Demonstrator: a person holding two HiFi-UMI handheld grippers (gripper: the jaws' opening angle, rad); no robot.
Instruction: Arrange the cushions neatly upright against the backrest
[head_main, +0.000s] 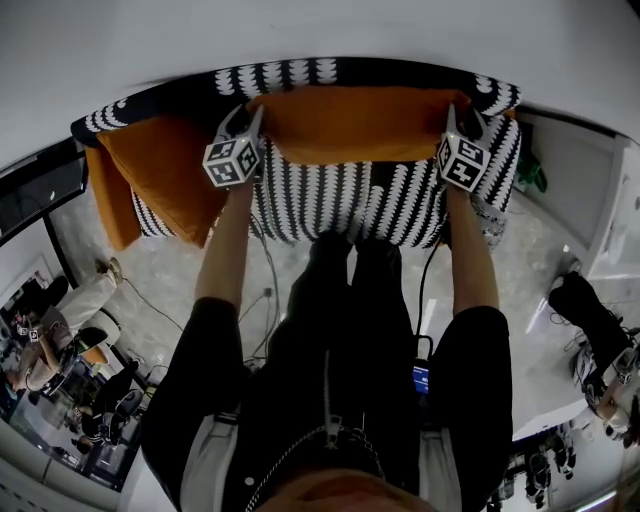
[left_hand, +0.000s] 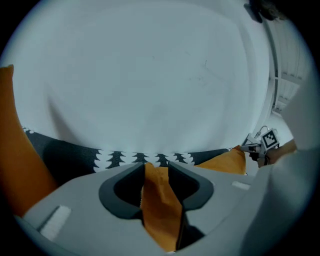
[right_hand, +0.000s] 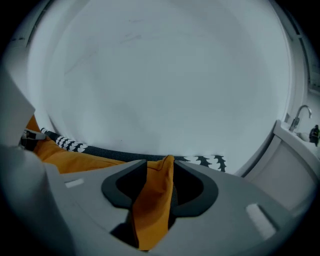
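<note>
The left gripper (left_hand: 156, 169) and the right gripper (right_hand: 160, 165) each have their jaws parted. A top corner of the orange cushion (head_main: 360, 125) stands unpinched between each pair. Just beyond the jaws, this cushion rests upright against the patterned backrest (head_main: 290, 72). Outside the left gripper, a second orange cushion (head_main: 160, 175) leans tilted at the sofa's end.

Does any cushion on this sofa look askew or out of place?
Yes: the left orange cushion sits tilted at the end of the sofa, not upright against the backrest like the middle cushion.

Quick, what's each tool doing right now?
Left tool: open, orange cushion corner loose between jaws.
Right tool: open, same cushion's other corner between jaws.
</note>
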